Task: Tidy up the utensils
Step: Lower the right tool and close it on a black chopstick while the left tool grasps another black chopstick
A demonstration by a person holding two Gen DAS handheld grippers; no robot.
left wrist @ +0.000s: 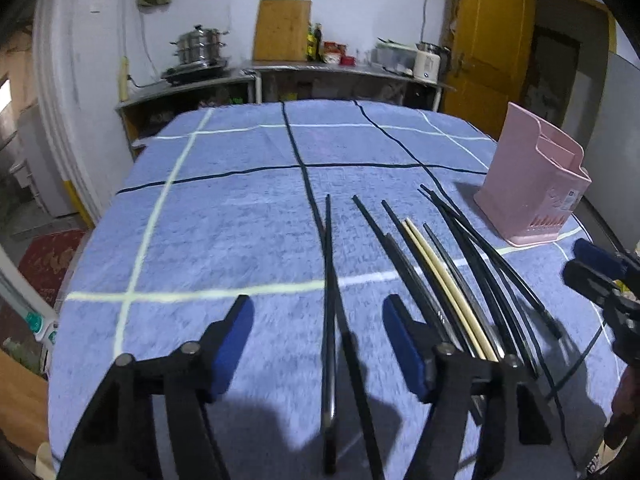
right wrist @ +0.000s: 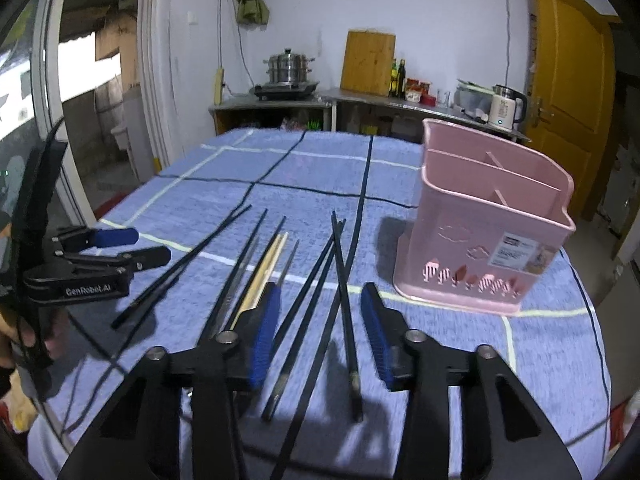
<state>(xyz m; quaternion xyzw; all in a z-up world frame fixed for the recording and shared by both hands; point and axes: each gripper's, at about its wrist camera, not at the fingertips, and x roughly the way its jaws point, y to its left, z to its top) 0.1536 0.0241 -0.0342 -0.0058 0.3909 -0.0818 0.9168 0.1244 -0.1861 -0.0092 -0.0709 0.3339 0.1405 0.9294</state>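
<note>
Several black chopsticks point(left wrist: 472, 248) and a pale wooden pair point(left wrist: 440, 276) lie side by side on the blue checked tablecloth point(left wrist: 224, 232). A single black pair point(left wrist: 330, 320) lies between the open fingers of my left gripper point(left wrist: 318, 320), which hovers over it. My right gripper point(right wrist: 320, 312) is open over other black chopsticks point(right wrist: 340, 280); the wooden pair point(right wrist: 266, 266) lies by its left finger. An empty pink utensil holder point(right wrist: 484, 220) stands upright to the right; it also shows in the left wrist view point(left wrist: 532, 184). The left gripper also shows at the left of the right wrist view point(right wrist: 120, 246).
The table's far edge point(left wrist: 312, 102) faces a metal counter point(left wrist: 320, 68) with a steamer pot point(left wrist: 200, 46), cutting board point(left wrist: 282, 30), bottles and a kettle point(right wrist: 504, 108). A yellow door point(right wrist: 568, 80) stands at the right. The right gripper shows at the left view's right edge point(left wrist: 592, 264).
</note>
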